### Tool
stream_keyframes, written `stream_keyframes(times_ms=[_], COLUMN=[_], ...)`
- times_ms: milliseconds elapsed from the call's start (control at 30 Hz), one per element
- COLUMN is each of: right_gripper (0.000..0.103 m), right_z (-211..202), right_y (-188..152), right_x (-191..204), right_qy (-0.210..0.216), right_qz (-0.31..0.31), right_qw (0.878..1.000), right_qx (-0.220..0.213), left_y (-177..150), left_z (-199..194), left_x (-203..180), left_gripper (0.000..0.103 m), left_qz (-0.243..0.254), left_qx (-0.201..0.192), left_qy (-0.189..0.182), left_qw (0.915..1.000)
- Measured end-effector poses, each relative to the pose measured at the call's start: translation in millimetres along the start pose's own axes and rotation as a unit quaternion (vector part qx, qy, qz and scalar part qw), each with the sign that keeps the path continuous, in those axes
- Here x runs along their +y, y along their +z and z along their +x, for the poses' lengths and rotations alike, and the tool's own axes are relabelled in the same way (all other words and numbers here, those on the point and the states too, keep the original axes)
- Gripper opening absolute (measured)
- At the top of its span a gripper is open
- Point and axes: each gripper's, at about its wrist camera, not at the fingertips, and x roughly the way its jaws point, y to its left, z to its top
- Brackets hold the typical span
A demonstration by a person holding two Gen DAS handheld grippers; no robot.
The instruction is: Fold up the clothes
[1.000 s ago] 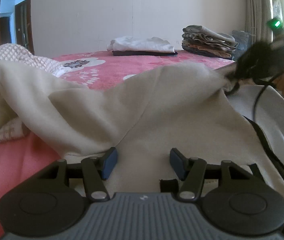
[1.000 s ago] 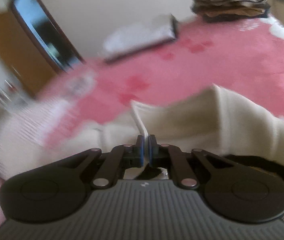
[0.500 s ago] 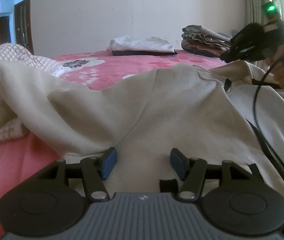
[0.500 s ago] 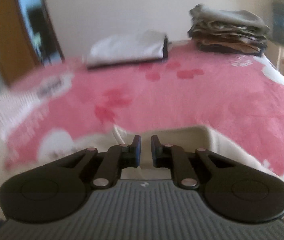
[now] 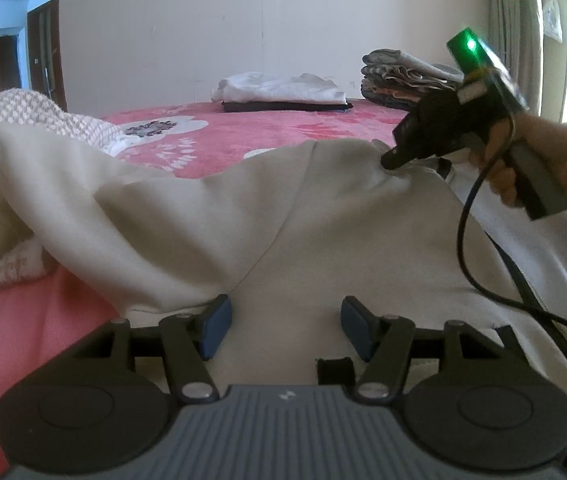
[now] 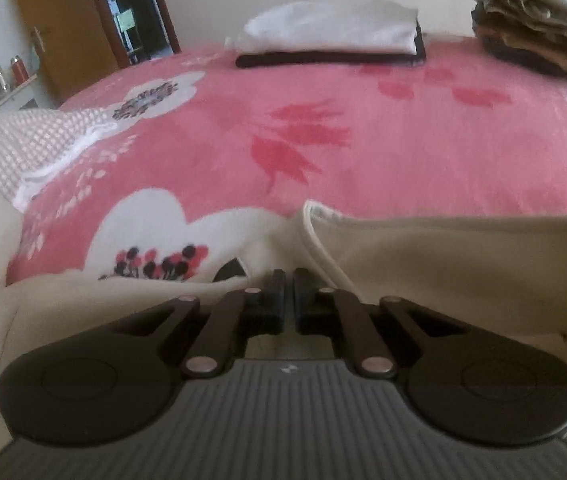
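A large cream-coloured soft fabric garment (image 5: 323,216) lies rumpled across the near part of the pink fleece bedspread with white and red flowers (image 6: 363,140). The left gripper (image 5: 281,326) hovers low over the garment's near hem with its blue-padded jaws parted and nothing pressed between them; cloth lies beneath the gap. On the far right part of the garment, the right gripper (image 5: 389,160), held in a person's hand (image 5: 531,156), has its tips down on a raised fold of the cream fabric. In its own view the right gripper (image 6: 288,280) has its jaws drawn together, and whether cloth is pinched between them cannot be told. A curved seamed edge of the garment rises just beyond those tips. At the bedspread's far edge sit a folded white cloth on a flat black piece (image 5: 283,90) and, to its right, a stack of folded brown and grey clothes (image 5: 403,76). A white-and-pink checked textile (image 6: 23,140) lies at the bedspread's left side
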Motion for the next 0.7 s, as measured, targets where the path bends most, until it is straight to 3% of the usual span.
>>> stream_keyframes(times_ms=[100, 267, 433, 567, 633, 700], right_gripper=[0.007, 0.007, 0.014, 0.015, 0.016, 0.017], right_z=[-23, -77, -38, -48, -68, -88], right_y=[4, -15, -53, -54, -53, -58], right_x=[4, 26, 42, 38, 42, 47], right_qy=[-0.001, 0.074, 0.067, 0.064, 0.075, 0.079], right_qz=[0.019, 0.014, -0.009, 0.070, 0.068, 0.056], right_qw=[1.000, 0.997, 0.996, 0.995, 0.995, 0.995], right_qx=[0.000, -0.021, 0.057, 0.034, 0.023, 0.013], left_y=[0, 2, 3, 13, 23, 37], left_z=[0, 1, 2, -17, -37, -55], left_x=[0, -2, -3, 4, 16, 32], left_gripper=[0.064, 0.068, 0.070, 0.070, 0.071, 0.079], left_qz=[0.000, 0.004, 0.008, -0.006, -0.026, -0.049], left_qx=[0.000, 0.002, 0.005, 0.005, -0.007, -0.029], left_qy=[-0.001, -0.002, -0.004, -0.011, -0.007, 0.012], left_qw=[1.0000, 1.0000, 0.9999, 0.9999, 0.9996, 0.9983])
